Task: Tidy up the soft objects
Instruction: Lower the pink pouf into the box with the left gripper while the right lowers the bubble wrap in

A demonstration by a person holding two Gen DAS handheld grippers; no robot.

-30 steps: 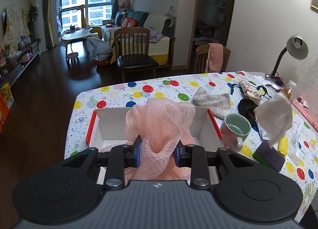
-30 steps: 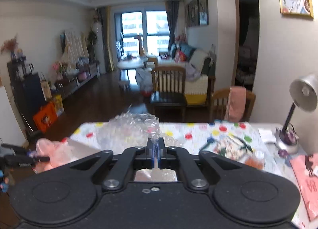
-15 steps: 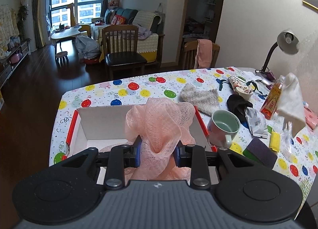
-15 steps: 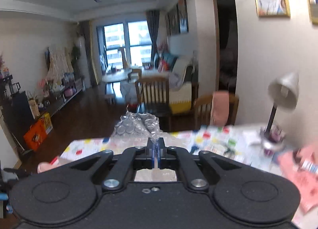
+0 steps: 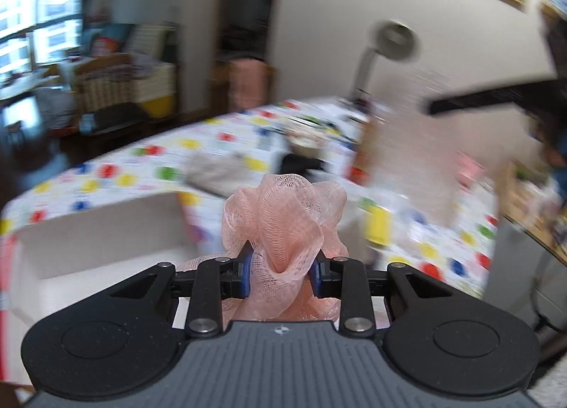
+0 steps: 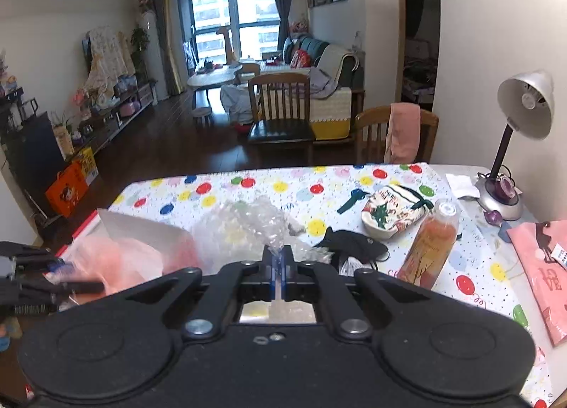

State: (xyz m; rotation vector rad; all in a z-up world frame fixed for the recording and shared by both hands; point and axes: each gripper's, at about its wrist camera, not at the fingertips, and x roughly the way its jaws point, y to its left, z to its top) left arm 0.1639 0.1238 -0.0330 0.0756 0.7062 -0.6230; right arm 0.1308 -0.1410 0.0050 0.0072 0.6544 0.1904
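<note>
Left wrist view shows the left gripper [image 5: 282,272] pinching a pink mesh bath pouf [image 5: 283,220] beside the white box [image 5: 95,231] at the tabletop's near-left edge. The right gripper [image 6: 278,261], pressed together on bubble wrap [image 6: 248,227], risks it slipping free or missing the box.

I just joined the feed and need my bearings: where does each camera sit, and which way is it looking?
Left wrist: behind the left tongs, looking down their fingers at the pink mesh pouf they clamp, over the white box; badly blurred.
Right wrist: behind the right tongs, shut on bubble wrap, facing across the table into the living room.
Shared: balloon tablecloth, desk lamp, box; each view catches the other tongs.
</note>
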